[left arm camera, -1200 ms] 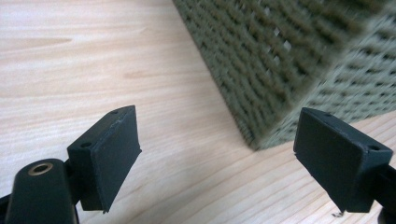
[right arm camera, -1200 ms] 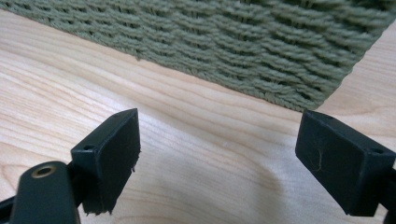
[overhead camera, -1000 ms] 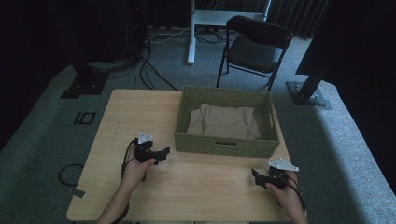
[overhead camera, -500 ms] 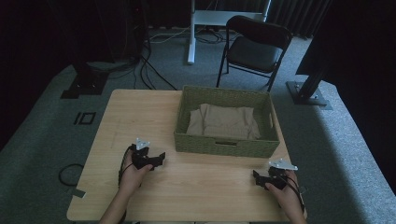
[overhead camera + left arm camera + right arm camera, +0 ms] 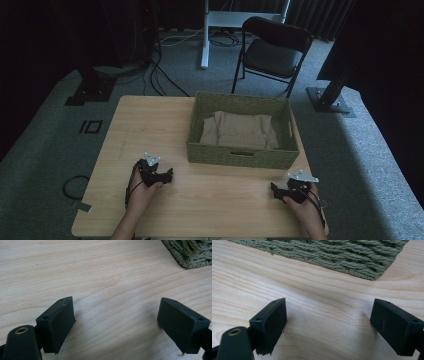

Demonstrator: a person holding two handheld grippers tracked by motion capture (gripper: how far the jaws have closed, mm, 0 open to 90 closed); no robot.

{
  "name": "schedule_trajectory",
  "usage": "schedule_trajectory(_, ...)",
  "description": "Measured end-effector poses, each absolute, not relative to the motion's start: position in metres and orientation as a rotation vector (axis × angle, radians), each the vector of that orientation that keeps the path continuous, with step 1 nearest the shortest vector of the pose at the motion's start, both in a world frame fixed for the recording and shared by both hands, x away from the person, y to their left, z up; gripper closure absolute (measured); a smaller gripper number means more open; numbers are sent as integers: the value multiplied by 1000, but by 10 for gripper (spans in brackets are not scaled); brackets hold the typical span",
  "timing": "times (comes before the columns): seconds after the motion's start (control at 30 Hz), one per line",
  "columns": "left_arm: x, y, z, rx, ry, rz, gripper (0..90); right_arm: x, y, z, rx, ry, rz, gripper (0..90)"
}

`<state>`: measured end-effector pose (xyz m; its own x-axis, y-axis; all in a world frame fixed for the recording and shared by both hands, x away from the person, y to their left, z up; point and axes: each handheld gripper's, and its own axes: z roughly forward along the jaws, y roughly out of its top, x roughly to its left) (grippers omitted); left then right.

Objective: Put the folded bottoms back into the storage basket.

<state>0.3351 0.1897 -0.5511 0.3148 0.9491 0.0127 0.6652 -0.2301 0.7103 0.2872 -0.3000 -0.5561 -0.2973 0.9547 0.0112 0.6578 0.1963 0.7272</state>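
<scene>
The basket stands on the far right part of the table, with a folded beige cloth lying flat inside it. Both grippers rest low on the table on the near side of the basket, and neither holds anything.

The left gripper has drawn back a little from the basket's near left corner since a second ago; it now sits well apart from that corner, its jaws spread wide over bare wood, with a bit of the woven corner at the far edge of the left gripper view. The right gripper has hardly shifted: it lies near the basket's near right corner, jaws likewise spread, facing the woven wall.

Judging from this, the cloth is already stowed and the hands are pulling away to rest, so the work looks finished or nearly so, with no grasp in preparation.
</scene>
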Motion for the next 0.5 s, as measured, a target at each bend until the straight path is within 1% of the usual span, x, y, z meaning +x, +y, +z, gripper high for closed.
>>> schedule_trajectory(0.13,332,189,-551,1961,1458,620,152,287,-300,-556,1496,2037,886,123)
schedule_trajectory(0.33,326,184,-551,1900,1554,657,152,287,-300,-556,1495,2037,885,123)
schedule_trajectory(0.5,325,180,-551,1882,1585,672,146,287,-300,-556,1495,2038,885,122)
